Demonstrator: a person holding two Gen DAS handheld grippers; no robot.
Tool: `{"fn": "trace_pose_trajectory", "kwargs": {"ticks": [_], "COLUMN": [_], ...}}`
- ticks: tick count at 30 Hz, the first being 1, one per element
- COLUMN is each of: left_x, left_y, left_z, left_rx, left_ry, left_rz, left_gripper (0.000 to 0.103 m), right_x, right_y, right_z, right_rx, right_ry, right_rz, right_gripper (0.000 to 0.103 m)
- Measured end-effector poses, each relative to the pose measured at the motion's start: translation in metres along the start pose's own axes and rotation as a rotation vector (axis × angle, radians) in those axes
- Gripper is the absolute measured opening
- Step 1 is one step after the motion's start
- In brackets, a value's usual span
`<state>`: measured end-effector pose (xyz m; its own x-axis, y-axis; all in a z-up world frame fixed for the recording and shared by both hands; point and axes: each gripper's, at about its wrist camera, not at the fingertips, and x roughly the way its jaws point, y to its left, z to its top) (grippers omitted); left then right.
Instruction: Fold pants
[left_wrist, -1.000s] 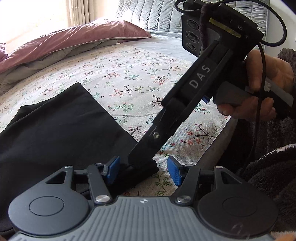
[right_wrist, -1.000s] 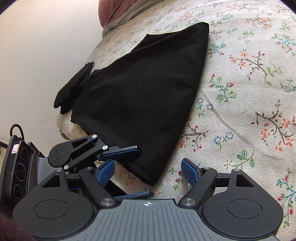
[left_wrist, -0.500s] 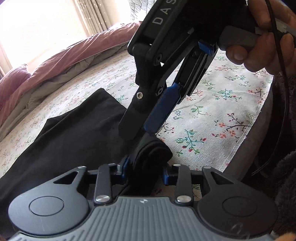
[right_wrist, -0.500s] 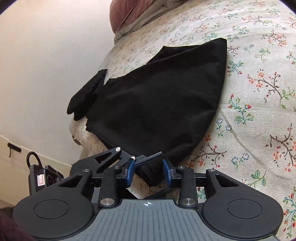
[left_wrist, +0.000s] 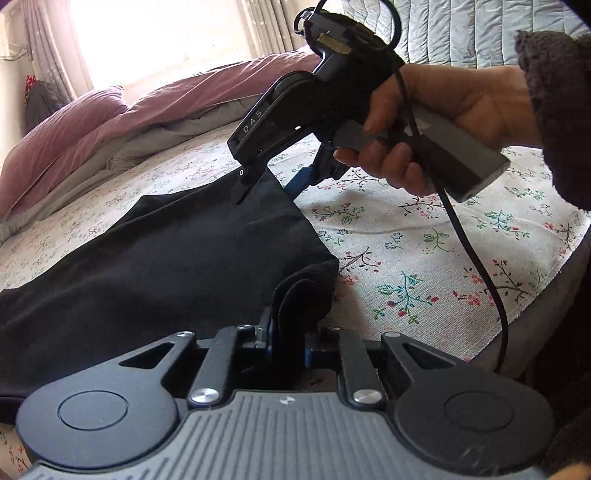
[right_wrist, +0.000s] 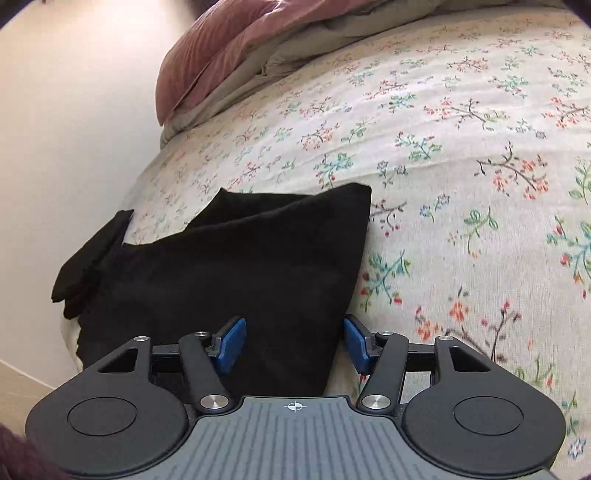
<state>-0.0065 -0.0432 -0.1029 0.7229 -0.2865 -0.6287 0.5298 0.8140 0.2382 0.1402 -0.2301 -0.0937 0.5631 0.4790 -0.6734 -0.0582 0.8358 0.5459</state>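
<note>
The black pants (left_wrist: 177, 258) lie spread on the floral bedsheet (left_wrist: 424, 236), and the left gripper (left_wrist: 290, 341) is clamped on a bunched corner of them at the near edge. The right gripper (right_wrist: 293, 341) has its 2 blue pads (right_wrist: 231, 341) apart, straddling the cloth without pinching it, its cable (left_wrist: 476, 266) trailing across the sheet. A mauve duvet (left_wrist: 147, 122) and pillow (left_wrist: 62, 129) sit piled beyond the pants, with a pale wall (right_wrist: 66, 129) beside the bed.

Pants (left_wrist: 177, 266) cut by left edge (pinched corner hidden).
</note>
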Motion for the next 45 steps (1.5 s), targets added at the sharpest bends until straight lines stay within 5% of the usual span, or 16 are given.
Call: {"fn": "trace_pose_trajectory", "kwargs": {"ticks": [10, 17, 27, 34, 45], "left_x": [-0.010, -0.026, -0.053, -0.067, -0.076], "left_y": [0.007, -0.001, -0.022, 0.020, 0.113], "left_z": [0.003, 0.028, 0.046, 0.038, -0.005], "left_rx": [-0.132, -0.217, -0.332, -0.566, -0.853], "left_ry": [0.027, 0.022, -0.035, -0.063, -0.078], "left_rz": [-0.029, -0.133, -0.307, -0.299, -0.171], "left_gripper": [0.016, 0.016, 0.016, 0.016, 0.016], "right_x": [0.024, -0.018, -0.111, -0.114, -0.035], "right_y": [-0.029, -0.046, -0.071, -0.027, 0.075], "right_z": [0.043, 0.040, 0.028, 0.045, 0.081], "right_rx": [0.091, 0.110, 0.175, 0.110, 0.014], "right_ry": [-0.007, -0.041, -0.074, -0.080, -0.029], "right_rz": [-0.024, -0.009, -0.106, -0.126, -0.120], "right_gripper": [0.004, 0.003, 0.003, 0.004, 0.005]}}
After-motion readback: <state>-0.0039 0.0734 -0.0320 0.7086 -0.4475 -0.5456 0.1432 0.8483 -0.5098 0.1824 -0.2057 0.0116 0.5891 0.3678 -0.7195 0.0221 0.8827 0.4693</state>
